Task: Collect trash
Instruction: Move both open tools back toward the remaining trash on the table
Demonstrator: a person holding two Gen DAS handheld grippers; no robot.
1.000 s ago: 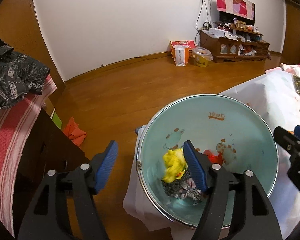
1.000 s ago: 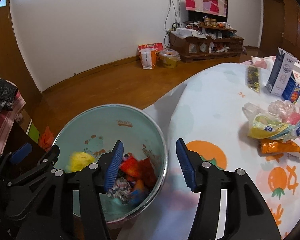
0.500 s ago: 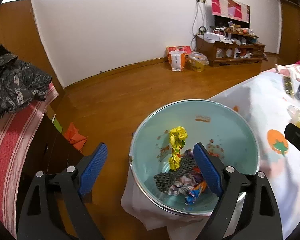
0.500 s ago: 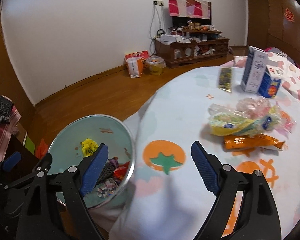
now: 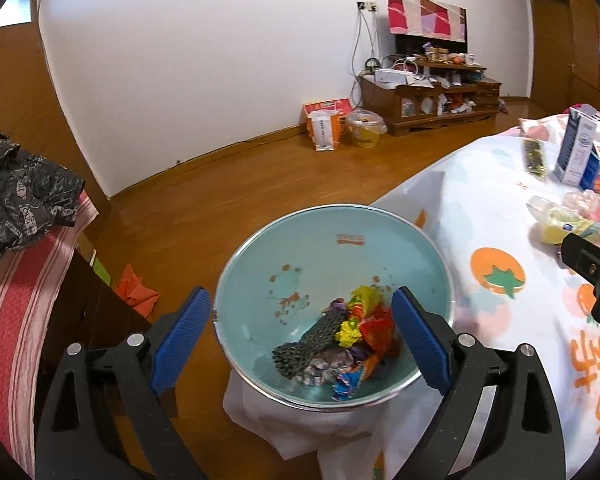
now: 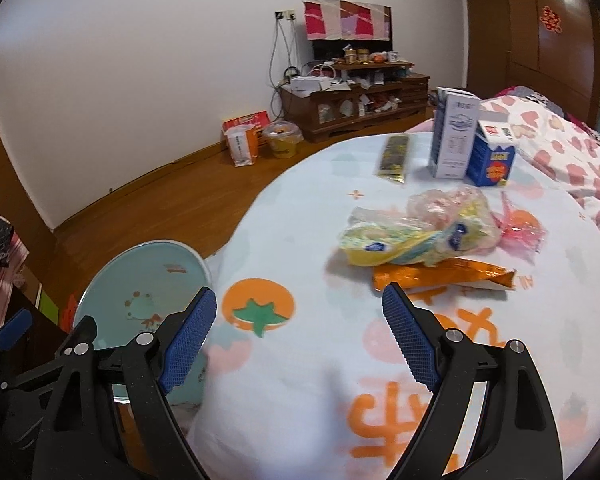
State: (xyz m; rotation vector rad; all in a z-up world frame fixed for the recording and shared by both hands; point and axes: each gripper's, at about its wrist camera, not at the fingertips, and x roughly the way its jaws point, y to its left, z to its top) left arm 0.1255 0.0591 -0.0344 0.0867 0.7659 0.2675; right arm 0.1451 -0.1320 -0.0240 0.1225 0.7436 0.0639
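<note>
Above the bin [image 5: 260, 264], the left gripper [image 5: 300, 336] is opening with nothing between its jaws, wrappers [image 5: 340, 340] lie inside the bin, while the right gripper [image 6: 300, 336] gapes empty over the table [image 6: 300, 208] beside it, near more trash [image 6: 416, 232].

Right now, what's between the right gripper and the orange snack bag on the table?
In the right wrist view, only bare printed tablecloth lies between the open right gripper and the orange snack bag. No other item sits in that stretch.
</note>
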